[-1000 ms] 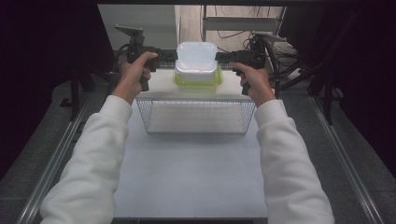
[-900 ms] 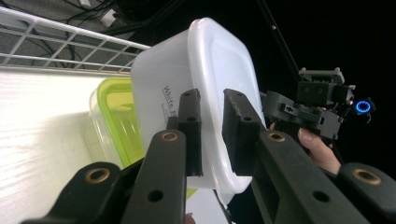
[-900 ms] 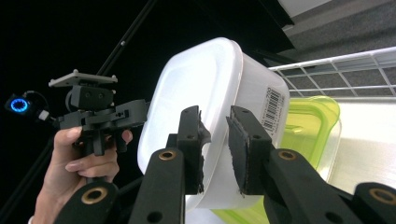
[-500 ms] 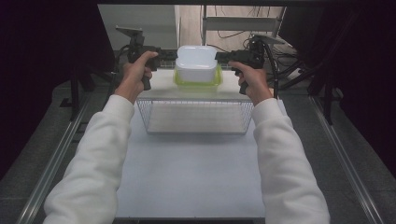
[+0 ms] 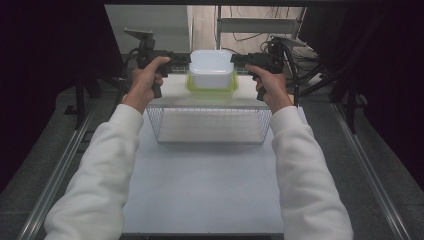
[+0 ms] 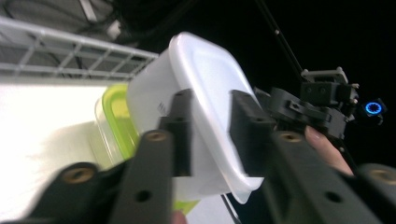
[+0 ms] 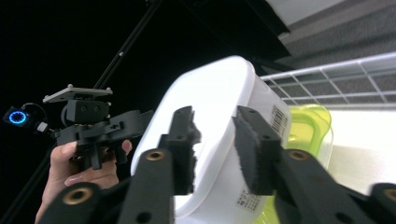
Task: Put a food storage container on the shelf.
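Atop the wire basket [image 5: 210, 125], a white tub [image 5: 211, 69] sits nested in a green-rimmed container [image 5: 211, 86], base hidden; left gripper [image 5: 181, 61] and right gripper [image 5: 239, 59] jaws, just opening, straddle its rim loosely.

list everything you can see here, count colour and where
white container: 1, white, upside down on the green-rimmed container, between the two grippers
green-rimmed container: 1, clear with lime green rim, on the white shelf under the white container
wire rack: 1, white wire with a white shelf top, far half of the table
table: 1, white top, centre
rails: 2, grey metal, along both sides of the table
left gripper: 1, black, jaws astride the white container's rim, just been opening
right gripper: 1, black, jaws astride the white container's opposite rim, just been opening
hands: 2, one on each gripper handle
sleeves: 2, white, coming in from the bottom
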### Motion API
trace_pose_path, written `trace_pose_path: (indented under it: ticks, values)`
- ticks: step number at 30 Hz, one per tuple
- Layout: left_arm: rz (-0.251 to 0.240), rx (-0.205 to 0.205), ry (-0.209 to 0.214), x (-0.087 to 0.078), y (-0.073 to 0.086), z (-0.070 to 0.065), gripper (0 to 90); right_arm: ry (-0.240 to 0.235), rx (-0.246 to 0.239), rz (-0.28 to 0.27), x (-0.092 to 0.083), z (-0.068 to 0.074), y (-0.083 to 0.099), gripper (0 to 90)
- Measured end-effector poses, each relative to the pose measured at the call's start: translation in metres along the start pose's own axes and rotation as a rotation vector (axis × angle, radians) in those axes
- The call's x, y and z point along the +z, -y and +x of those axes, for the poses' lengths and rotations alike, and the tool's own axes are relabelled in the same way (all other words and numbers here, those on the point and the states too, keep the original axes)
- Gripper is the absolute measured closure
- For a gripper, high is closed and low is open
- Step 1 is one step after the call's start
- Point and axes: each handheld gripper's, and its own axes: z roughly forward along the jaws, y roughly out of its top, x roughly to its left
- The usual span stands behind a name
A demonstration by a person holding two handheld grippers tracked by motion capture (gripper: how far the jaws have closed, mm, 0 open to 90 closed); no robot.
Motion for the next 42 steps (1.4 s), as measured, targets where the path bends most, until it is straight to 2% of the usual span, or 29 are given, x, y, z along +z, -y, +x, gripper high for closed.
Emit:
trace_pose_path:
  ticks: [2,3,6,8,9,11,14,17,26,33,35,37,40,42]
  values:
    - [-0.016,0.029,-0.010,-0.004,0.000,-0.002,58.0,0.013,-0.026,-0.010,-0.003,0.003,0.000,61.0]
    - [-0.023,0.056,-0.022,-0.008,0.000,-0.005,54.4,0.023,-0.043,-0.013,-0.005,0.005,0.000,58.9]
    - [-0.037,0.116,-0.051,-0.017,0.002,-0.012,46.3,0.047,-0.118,-0.023,-0.017,0.012,0.003,53.9]
    - [-0.035,0.171,-0.084,-0.023,0.007,-0.018,41.5,0.059,-0.158,-0.026,-0.024,0.016,0.006,50.8]
    - [-0.036,0.192,-0.085,-0.026,0.010,-0.020,40.1,0.072,-0.187,-0.025,-0.028,0.018,0.008,49.1]
    - [-0.044,0.213,-0.073,-0.034,0.017,-0.023,37.9,0.093,-0.236,-0.028,-0.036,0.022,0.013,46.9]
    - [-0.047,0.260,-0.093,-0.046,0.030,-0.026,35.0,0.106,-0.293,-0.021,-0.048,0.026,0.021,43.1]
    - [-0.045,0.290,-0.095,-0.056,0.041,-0.028,32.4,0.119,-0.349,0.006,-0.056,0.028,0.033,40.4]
    - [-0.009,0.394,-0.136,-0.079,0.091,-0.031,29.9,0.133,-0.459,0.040,-0.083,0.026,0.071,34.6]
    - [0.012,0.425,-0.143,-0.089,0.141,-0.022,28.3,0.135,-0.503,0.057,-0.105,0.011,0.121,31.1]
    - [0.015,0.418,-0.133,-0.092,0.158,-0.014,27.9,0.138,-0.508,0.061,-0.112,0.003,0.138,30.7]
    - [0.037,0.415,-0.141,-0.092,0.175,-0.006,27.8,0.130,-0.500,0.060,-0.117,-0.006,0.154,30.4]
    - [0.075,0.424,-0.171,-0.089,0.194,0.005,27.8,0.141,-0.488,0.094,-0.120,-0.021,0.179,29.5]
    - [0.094,0.407,-0.179,-0.086,0.208,0.016,27.8,0.154,-0.484,0.129,-0.118,-0.031,0.194,28.7]
